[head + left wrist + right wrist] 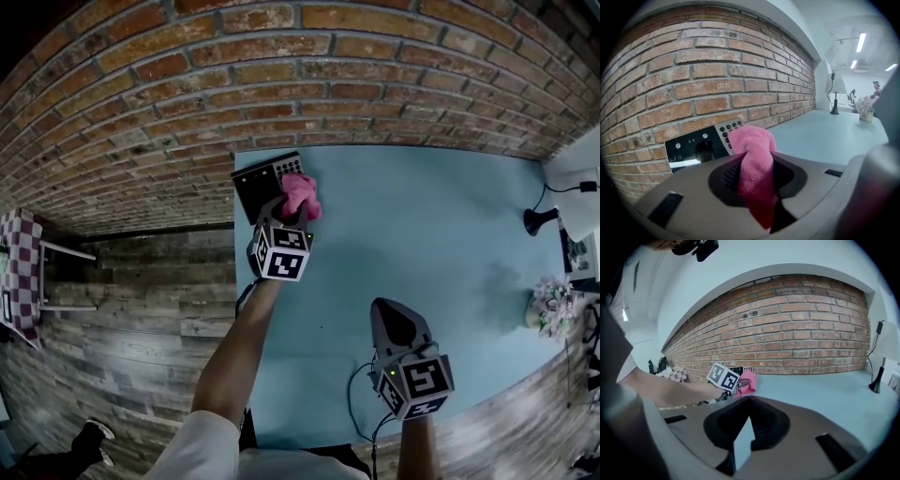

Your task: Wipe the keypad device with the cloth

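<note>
- Keypad [262, 180]: black, glossy, button grid at right; far left corner of the table [441, 234], against the brick wall [281, 84].
- Cloth [302, 195]: pink, bunched, clamped in left gripper [292, 214]; overlaps keypad's right edge.
- Right gripper [394, 319]: jaws together, empty, well apart.
- Table: pale blue; lamp [536, 220] and flowers [553, 305] at far right.

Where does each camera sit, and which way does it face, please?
Head view: on the person's head, looking steeply down at the table; both forearms, left gripper and right gripper show.
Left gripper view: on that gripper, facing the brick wall and keypad device; its jaws pinch the pink cloth.
Right gripper view: on that gripper, facing the wall; its shut jaws and the left forearm show.
Shared: all three show cloth and keypad device.
</note>
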Tool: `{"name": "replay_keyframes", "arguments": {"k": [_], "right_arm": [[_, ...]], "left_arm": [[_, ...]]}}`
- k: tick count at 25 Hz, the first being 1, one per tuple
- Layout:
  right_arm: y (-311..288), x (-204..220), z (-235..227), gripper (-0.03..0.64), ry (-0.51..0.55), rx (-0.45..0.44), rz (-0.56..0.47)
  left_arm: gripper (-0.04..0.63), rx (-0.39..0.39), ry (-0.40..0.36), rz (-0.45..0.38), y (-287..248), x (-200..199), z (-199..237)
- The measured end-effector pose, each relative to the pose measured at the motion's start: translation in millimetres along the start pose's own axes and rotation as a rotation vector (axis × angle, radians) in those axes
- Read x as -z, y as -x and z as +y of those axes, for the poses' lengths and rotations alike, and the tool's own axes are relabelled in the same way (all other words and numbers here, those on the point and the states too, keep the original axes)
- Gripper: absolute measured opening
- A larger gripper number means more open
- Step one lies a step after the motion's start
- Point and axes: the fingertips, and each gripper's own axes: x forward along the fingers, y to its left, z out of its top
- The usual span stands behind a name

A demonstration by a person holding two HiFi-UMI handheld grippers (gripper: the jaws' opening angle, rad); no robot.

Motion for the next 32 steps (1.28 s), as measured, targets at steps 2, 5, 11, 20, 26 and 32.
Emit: {"name": "replay_keyframes", "arguments": {"k": [2,5,11,20,26,32], "right_arm": [[1,1,-1,0.005,-0.003,0.000,0.000],[2,1,-1,0.005,-0.005,-0.003,0.000],[9,2,-2,0.005,-0.009,-0.002,-0.004],[35,1,-4,0.005,-0.004,-0.001,-0.025],[62,-5,1,0.005,0.018,-0.032,-0.061],[98,-15,5,0.005,0.038,-0.070,-0.118]], "left_arm": [[0.137,0.002,-0.008,0.009,0,6,-5],[0.137,0.002,0.001,0.019,1,12,-9],[0.137,0.019,0.021,0.075,8,39,-22],[0.137,-0.002,0.053,0.121,37,65,-35],[0.137,0.001,0.104,0.127,88,89,-57],[0.133,-0.035,0.132,0.041,171,79,-76]]}}
